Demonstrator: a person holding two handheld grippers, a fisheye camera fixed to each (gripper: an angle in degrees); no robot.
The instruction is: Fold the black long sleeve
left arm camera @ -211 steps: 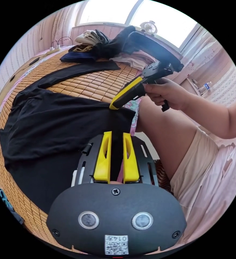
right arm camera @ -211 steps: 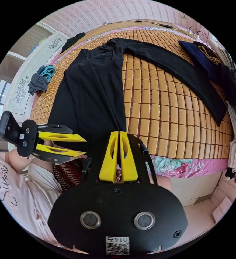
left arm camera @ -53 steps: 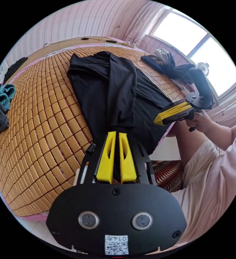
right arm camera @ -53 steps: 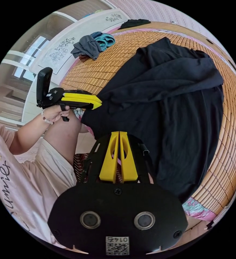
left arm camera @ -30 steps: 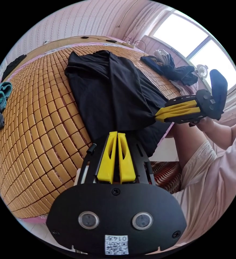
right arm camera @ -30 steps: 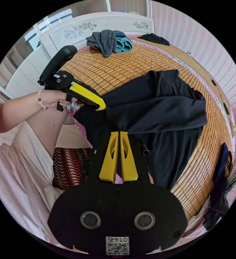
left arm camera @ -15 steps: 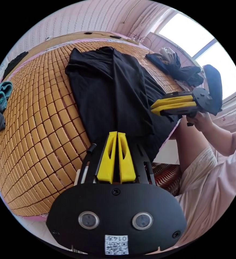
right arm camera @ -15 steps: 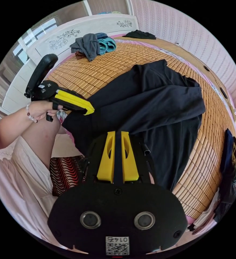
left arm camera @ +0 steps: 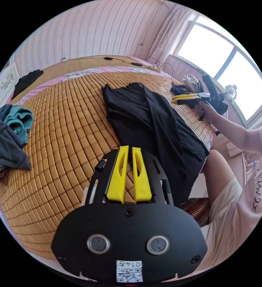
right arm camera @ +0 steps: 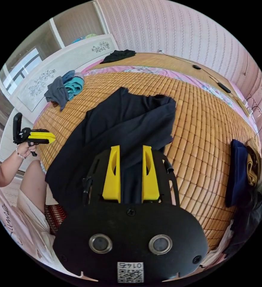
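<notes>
The black long sleeve lies lengthwise on the bamboo mat, with a sleeve folded over its body and its lower edge hanging off the bed beside the person's leg. My left gripper hovers above bare mat just left of the garment. Its jaws are a narrow gap apart, with only mat showing between them. In the right gripper view the black long sleeve spreads out ahead. My right gripper is held above its near end, wide open and holding nothing. A hand holds the right gripper over the garment's far side.
A grey and teal clothes heap sits at the mat's left end, and a small black item lies at the far corner. Stacked clothes line the window side. The person's leg is at the bed edge.
Both grippers held the black garment half a second ago. Both have let go and pulled up and away, and the right jaws have opened wide. The sleeve now rests on the body.
</notes>
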